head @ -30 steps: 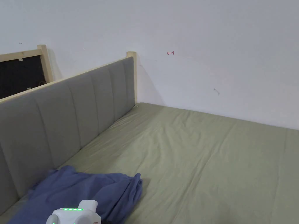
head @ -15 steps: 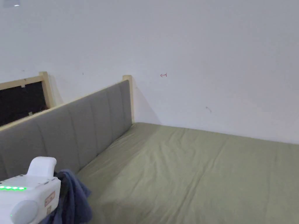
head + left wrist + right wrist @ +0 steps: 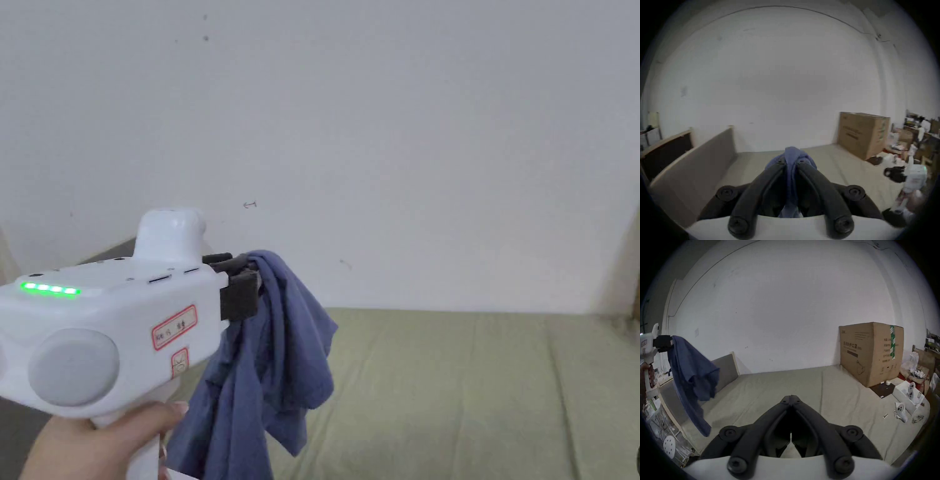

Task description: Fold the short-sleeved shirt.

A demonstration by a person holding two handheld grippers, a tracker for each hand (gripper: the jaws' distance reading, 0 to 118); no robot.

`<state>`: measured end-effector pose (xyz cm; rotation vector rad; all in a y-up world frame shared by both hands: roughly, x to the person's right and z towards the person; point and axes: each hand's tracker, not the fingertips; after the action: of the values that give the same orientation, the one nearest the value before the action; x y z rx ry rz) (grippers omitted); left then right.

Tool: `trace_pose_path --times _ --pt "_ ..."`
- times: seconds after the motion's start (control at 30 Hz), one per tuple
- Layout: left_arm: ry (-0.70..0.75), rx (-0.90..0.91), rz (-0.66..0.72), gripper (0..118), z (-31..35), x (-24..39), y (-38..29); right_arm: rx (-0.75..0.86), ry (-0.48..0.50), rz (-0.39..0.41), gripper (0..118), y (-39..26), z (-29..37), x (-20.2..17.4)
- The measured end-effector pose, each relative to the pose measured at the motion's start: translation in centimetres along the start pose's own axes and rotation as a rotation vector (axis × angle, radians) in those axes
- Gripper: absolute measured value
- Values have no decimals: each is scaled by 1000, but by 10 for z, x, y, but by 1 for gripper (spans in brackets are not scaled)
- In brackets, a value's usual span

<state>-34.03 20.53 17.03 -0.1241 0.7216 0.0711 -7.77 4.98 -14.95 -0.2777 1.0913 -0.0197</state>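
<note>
The blue short-sleeved shirt (image 3: pixel 275 362) hangs bunched in the air above the green bed (image 3: pixel 469 387), on the left of the head view. My left gripper (image 3: pixel 250 275) is shut on its top fold, with a hand around the white handle. In the left gripper view a strip of the shirt (image 3: pixel 791 164) runs between the two dark jaws of the left gripper (image 3: pixel 791 160). The right gripper view has the hanging shirt (image 3: pixel 690 369) at far left, pinched by the left gripper (image 3: pixel 670 342). My right gripper (image 3: pixel 791 396) is shut on nothing, low over the bed.
A padded grey headboard (image 3: pixel 726 368) lines the bed's left side and a white wall (image 3: pixel 406 137) its far side. A large cardboard box (image 3: pixel 870 352) stands at the bed's right end. Small white items (image 3: pixel 907 394) lie near the right edge.
My left gripper has lifted the shirt off the bed, where it lay crumpled by the headboard, up into the air. The head camera has swung to the right.
</note>
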Motion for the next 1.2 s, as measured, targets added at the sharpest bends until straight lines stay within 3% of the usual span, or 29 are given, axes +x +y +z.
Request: trace_pose_path --times 0.07,0.33,0.53,0.57,0.6,0.63,0.67,0.7,0.73,0.9,1.07,1.1,1.13,1.17,1.2 --pt "-132 -28 20 5 -24 32 -6 7 -17 -8 0 1 6 11" --pt "-326 -403 -2 5 -136 146 -107 -27 -76 -45 0 -8 19 47" --pt "-439 -789 250 6 -192 184 -213 -113 -118 -61 0 -30 18 68" --pt "-448 -840 313 12 -199 184 -227 -128 -121 -67 0 -34 16 71" --pt "-452 -861 364 27 -202 182 -238 -141 -123 -71 0 -36 15 73" --pt "-474 -865 400 50 -203 178 -249 -153 -126 -75 0 -39 14 74" --pt "-480 -857 397 84 -203 176 -254 -163 -126 -79 0 -41 13 75" --pt "-476 -853 388 102 -203 174 -257 -173 -125 -81 0 -43 12 76" --pt "-475 -843 392 108 -200 170 -256 -182 -122 -82 0 -44 10 76" --pt "-458 -721 460 105 -169 141 -221 -207 -115 -68 0 -45 5 70" --pt "-339 -437 313 101 -100 101 -174 -183 -97 -64 0 -42 2 60" --pt "-300 -393 278 91 -87 96 -169 -171 -93 -61 0 -41 3 58" --pt "-241 -350 232 71 -71 91 -166 -159 -88 -59 0 -40 3 56" --pt "-175 -323 198 32 -63 86 -166 -152 -85 -55 0 -40 2 54" --pt "-138 -297 184 7 -53 80 -167 -149 -83 -52 0 -39 2 52"
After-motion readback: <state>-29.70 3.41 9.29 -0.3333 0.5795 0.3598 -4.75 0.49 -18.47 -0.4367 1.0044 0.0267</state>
